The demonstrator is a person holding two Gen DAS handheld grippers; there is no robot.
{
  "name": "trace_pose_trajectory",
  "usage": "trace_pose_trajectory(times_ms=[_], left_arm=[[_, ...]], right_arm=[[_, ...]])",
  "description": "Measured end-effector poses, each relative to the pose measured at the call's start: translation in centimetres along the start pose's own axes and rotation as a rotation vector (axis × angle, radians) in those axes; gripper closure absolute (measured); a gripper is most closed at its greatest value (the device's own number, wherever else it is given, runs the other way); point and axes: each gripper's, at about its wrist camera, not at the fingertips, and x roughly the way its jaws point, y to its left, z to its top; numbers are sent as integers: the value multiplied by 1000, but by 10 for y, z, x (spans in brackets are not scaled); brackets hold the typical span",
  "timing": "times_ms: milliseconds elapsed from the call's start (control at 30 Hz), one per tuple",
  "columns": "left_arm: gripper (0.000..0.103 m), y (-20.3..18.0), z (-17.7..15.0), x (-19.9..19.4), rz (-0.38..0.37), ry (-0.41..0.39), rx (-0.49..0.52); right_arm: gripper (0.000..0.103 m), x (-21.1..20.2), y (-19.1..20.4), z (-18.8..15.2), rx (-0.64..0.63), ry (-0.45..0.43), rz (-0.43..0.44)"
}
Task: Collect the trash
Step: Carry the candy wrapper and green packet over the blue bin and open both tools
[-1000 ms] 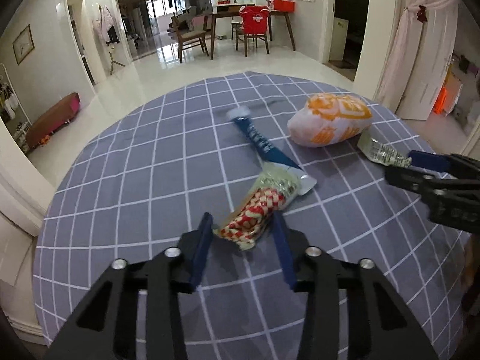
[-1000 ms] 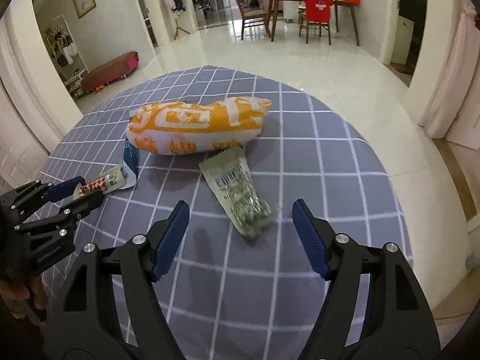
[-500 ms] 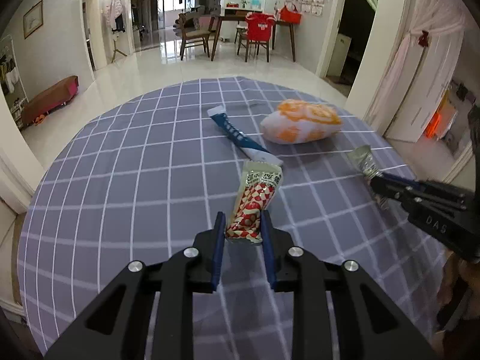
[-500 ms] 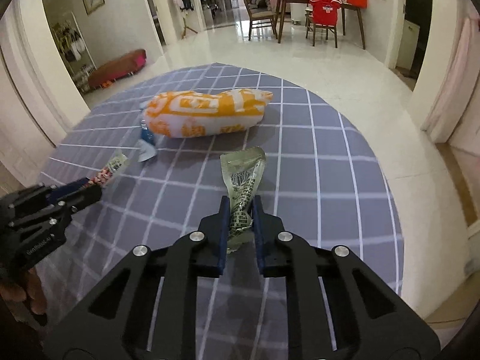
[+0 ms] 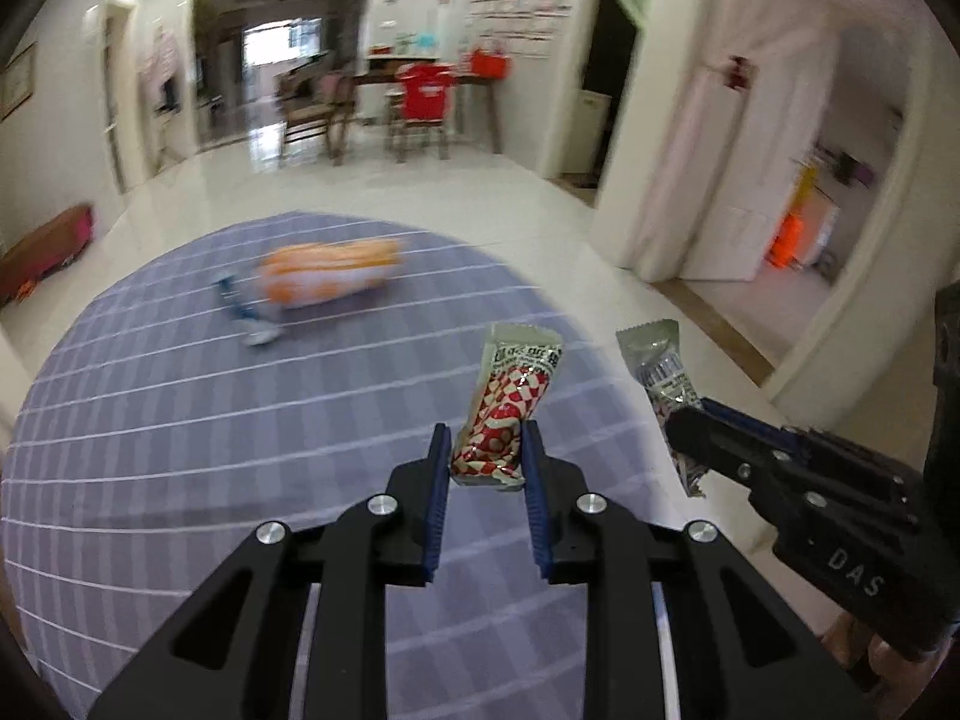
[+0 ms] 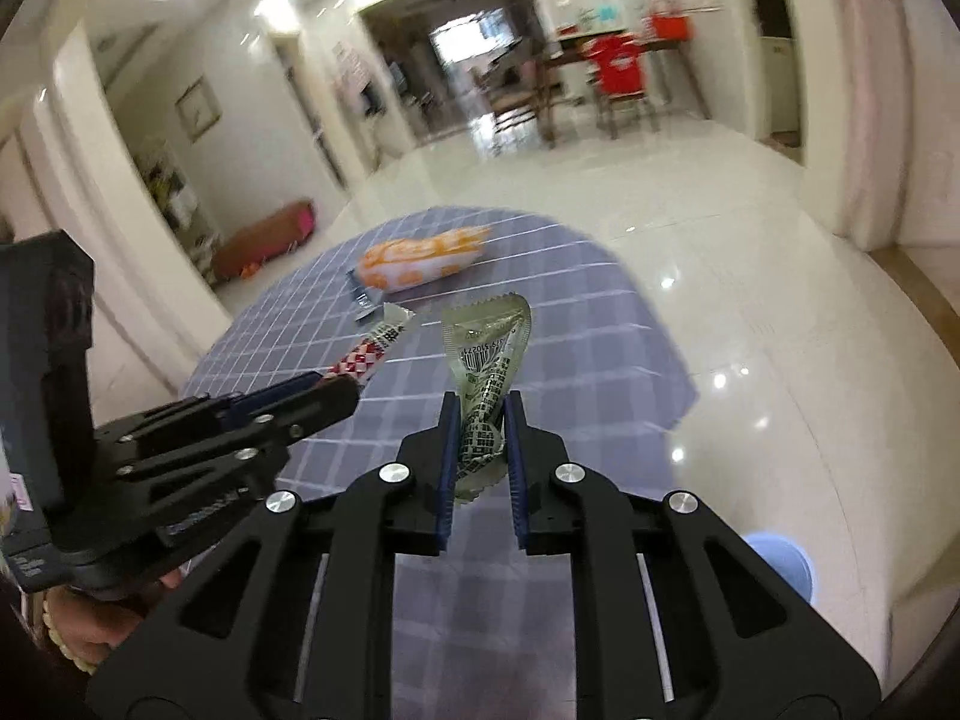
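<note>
Orange-white snack bag (image 5: 327, 275) and blue wrapper (image 5: 243, 315) lying far left on checkered tabletop (image 5: 150, 420). Left tongs (image 5: 486, 450) clamped on red-checked wrapper (image 5: 510, 402), lifted clear. Right tongs (image 6: 482, 429) pinching green-silver packet (image 6: 487, 360), also raised off cloth.

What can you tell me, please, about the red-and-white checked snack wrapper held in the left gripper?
The red-and-white checked snack wrapper is a long, narrow, glossy plastic packet, checked on its lower half, pale green with dark print toward its flat crimped top. It looks flattened and slightly creased. The left gripper pinches its lower end between blue pads, holding it roughly upright, lifted above the grey checked tablecloth. Nothing else touches it.
</note>
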Motion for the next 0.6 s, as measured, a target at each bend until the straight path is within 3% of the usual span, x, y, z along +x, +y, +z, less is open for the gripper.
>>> trace_pose_trajectory(times_ms=[200,367,500,533,600], left_arm=[[81,-105,-14,18,-111,38,127],[81,-167,-32,40,-165,86,216],[80,-195,-40,51,-171,94,257],[80,-202,-40,56,-164,97,265],[80,-208,-41,61,-147,96,266]], right_arm=[[88,-79,-79,-41,143,-102,-161],[88,-104,-123,-60,220,-128,-250],[85,-106,-144,-66,257,-134,-276],[81,-104,-151,-67,267,-135,-275],[53,-100,-162,-72,290,-127,-302]])
